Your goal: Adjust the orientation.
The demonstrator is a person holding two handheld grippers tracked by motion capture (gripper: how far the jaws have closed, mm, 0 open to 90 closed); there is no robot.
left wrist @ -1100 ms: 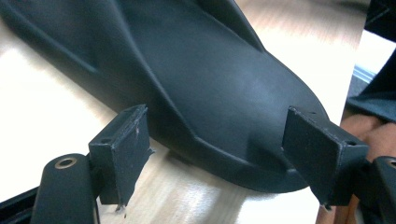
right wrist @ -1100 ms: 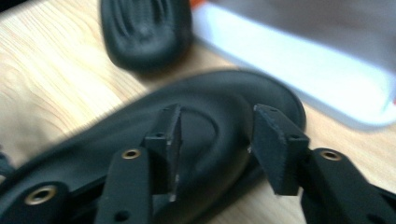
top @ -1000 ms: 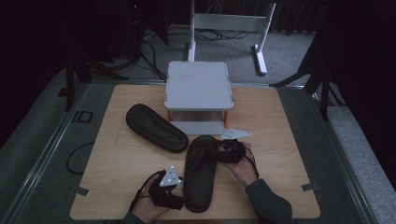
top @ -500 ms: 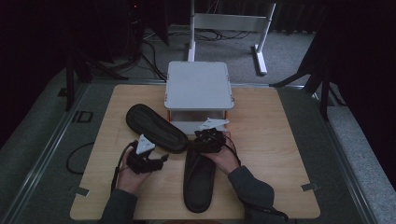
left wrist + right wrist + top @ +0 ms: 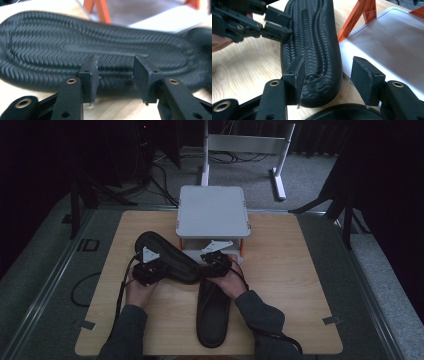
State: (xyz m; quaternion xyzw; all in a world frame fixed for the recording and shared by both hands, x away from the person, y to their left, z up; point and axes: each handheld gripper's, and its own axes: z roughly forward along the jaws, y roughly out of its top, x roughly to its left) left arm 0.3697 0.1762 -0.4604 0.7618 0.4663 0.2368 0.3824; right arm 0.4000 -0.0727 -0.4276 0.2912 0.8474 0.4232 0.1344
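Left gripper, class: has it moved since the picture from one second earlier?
Yes. The left gripper has gone up the table from its near edge, towards the grey stand, to the sole-up slipper.

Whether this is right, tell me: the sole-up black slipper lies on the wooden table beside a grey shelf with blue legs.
Not quite: the legs of the grey shelf are orange, not blue, as the right gripper view shows. The rest holds: the sole-up black slipper lies on the wooden table beside it.
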